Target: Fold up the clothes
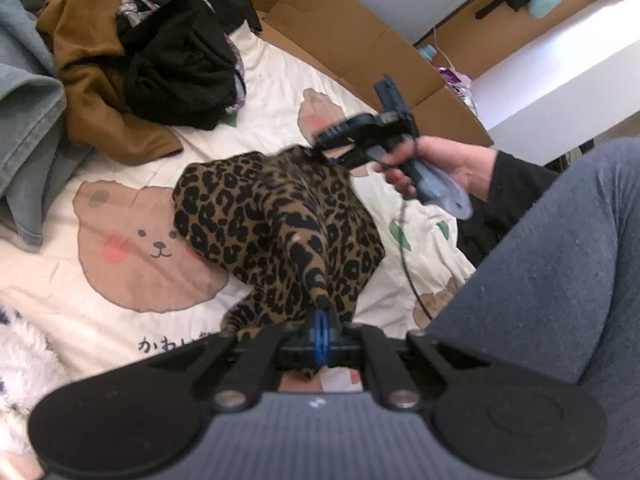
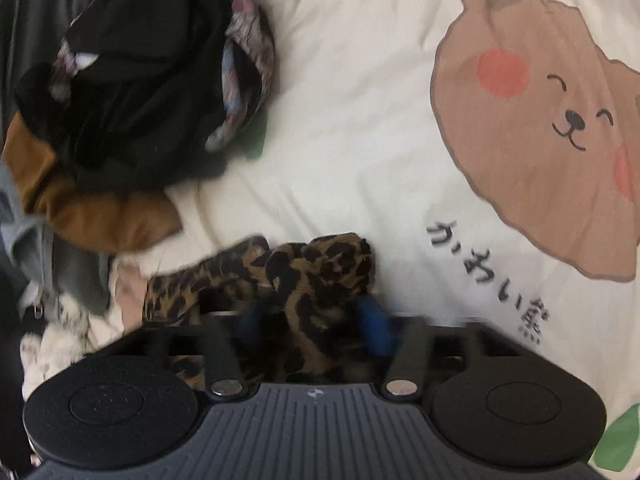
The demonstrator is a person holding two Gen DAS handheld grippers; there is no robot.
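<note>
- A leopard-print garment [image 1: 280, 220] is held bunched above a cream bed sheet [image 1: 272, 80] between the two grippers.
- The left gripper [image 1: 322, 330] is seen pressed together on a twisted corner of the garment, its blue pads nearly touching.
- The right gripper [image 2: 316, 320] is clamped on a thick wad of the same fabric; its blue pads are kept apart by the cloth and are blurred.
- In the left wrist view, the right gripper [image 1: 324, 146] is seen at the garment's far edge, held by the person's right hand [image 1: 448, 168].
- Bear faces [image 2: 540, 128] are printed on the sheet, with Japanese writing [image 2: 488, 280] beside one; "かわい" can be read, the last character is unclear.
- A pile of black, brown and patterned clothes [image 1: 152, 60] lies on the sheet, apart from the garment.
- Cardboard [image 1: 360, 40] is seen beyond the bed.
</note>
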